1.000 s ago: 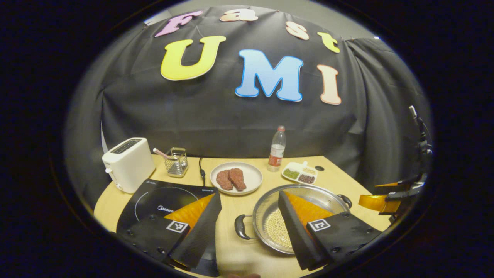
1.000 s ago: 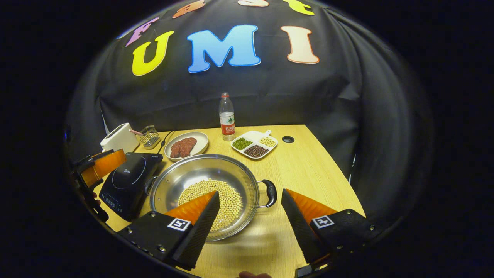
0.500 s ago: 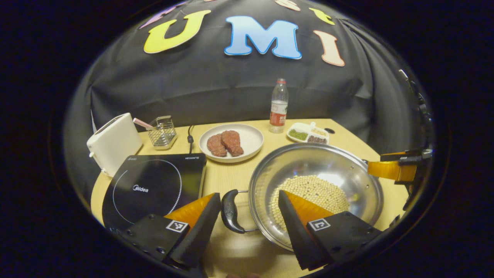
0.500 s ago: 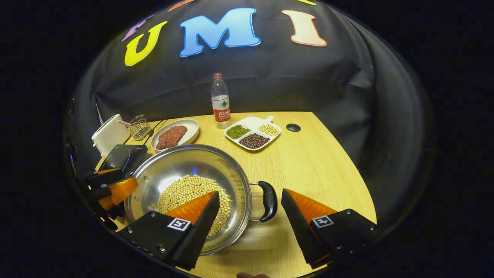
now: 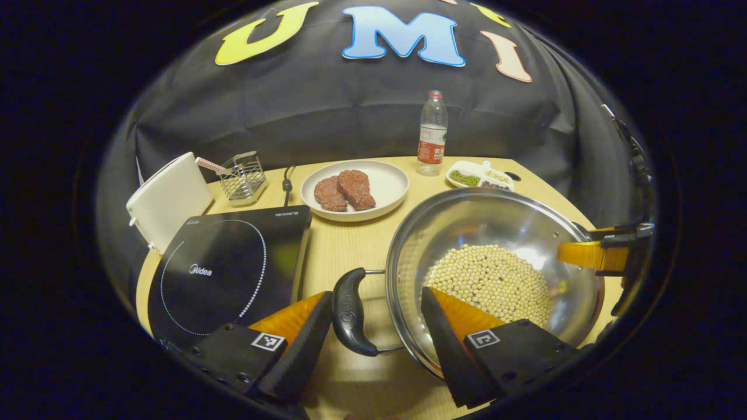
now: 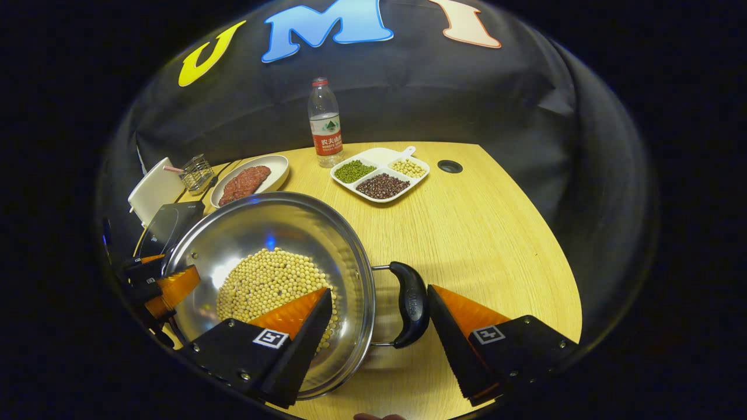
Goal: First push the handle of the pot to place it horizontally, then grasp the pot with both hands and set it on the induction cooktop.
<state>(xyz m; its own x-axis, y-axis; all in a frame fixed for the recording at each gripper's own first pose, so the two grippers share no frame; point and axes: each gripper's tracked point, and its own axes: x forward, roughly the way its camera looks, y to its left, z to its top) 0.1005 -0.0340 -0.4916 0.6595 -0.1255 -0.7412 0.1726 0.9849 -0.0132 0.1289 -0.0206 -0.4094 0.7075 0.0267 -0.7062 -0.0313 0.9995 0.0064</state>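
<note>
a cooktop (image 5: 227,271) sits at the table's (image 6: 478,227) left edge. just right of it stands a steel pot (image 5: 490,233) of beans (image 5: 493,280), near the front edge. the left gripper (image 5: 373,326) is spread wide around the pot's left handle (image 5: 348,312), and the right gripper (image 6: 378,324) is spread wide around its right handle (image 6: 411,303), neither squeezing.

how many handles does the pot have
2. One handle sits on the induction cooktop side, between the left gripper fingers. The other handle is on the opposite side of the pot, between the right gripper fingers.
</note>
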